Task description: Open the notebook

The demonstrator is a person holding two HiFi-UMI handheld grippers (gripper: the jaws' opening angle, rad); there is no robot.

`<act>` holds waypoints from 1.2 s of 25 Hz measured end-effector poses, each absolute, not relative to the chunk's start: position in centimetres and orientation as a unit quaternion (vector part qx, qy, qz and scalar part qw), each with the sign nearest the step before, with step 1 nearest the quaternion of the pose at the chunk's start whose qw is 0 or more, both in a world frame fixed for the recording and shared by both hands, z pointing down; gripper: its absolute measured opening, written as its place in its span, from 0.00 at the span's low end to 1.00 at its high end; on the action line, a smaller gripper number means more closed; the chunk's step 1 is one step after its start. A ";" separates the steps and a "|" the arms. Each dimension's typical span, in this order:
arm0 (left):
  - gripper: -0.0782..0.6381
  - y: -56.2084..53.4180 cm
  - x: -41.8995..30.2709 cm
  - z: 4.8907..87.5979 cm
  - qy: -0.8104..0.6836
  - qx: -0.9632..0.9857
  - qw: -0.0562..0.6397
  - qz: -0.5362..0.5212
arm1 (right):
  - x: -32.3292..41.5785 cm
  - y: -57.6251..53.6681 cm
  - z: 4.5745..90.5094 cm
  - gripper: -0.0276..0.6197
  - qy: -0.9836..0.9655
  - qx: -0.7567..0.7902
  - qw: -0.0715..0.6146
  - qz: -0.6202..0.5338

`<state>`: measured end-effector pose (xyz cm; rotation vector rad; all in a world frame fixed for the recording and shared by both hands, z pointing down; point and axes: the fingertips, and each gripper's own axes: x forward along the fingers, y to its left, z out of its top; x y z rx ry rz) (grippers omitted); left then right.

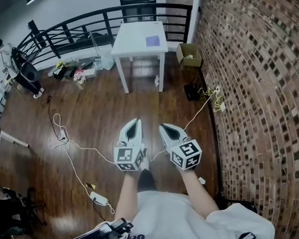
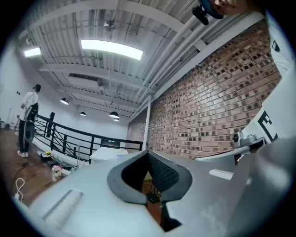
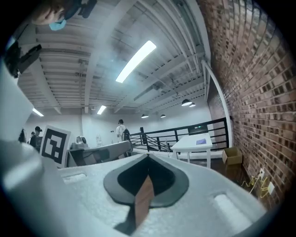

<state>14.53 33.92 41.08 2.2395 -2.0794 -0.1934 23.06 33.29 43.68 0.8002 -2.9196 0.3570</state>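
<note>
Wood floor [image 1: 100,108] runs to a white table [image 1: 122,51]; the purple notebook [image 1: 152,41] lies on it, far off. Left gripper [image 1: 135,122] and right gripper [image 1: 162,126] are closed and empty, likely because nothing is in reach yet.

Notebook [image 1: 152,41] on far table [image 1: 132,41], too small for detail.

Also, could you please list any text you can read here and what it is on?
No text here reads clearly.
White T-shirt: dark print at the bottom edge, cut off, unreadable.
Black-and-white marker cubes: square patterns only, no letters.
Purple notebook: too far to tell.
</note>
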 end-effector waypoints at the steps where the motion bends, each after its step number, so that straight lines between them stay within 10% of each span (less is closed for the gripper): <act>1: 0.13 31.9 13.2 40.9 -0.675 0.734 0.039 -0.064 | 21.5 31.4 43.6 0.03 -0.957 0.263 0.048 0.116; 10: 0.13 17.3 1.0 37.8 -0.660 0.746 0.031 -0.089 | 8.6 17.8 39.8 0.03 -0.962 0.262 0.036 0.072; 30: 0.13 -16.0 -2.8 37.1 -0.664 0.745 0.010 -0.060 | 5.7 -18.1 39.2 0.03 -0.960 0.263 0.015 0.092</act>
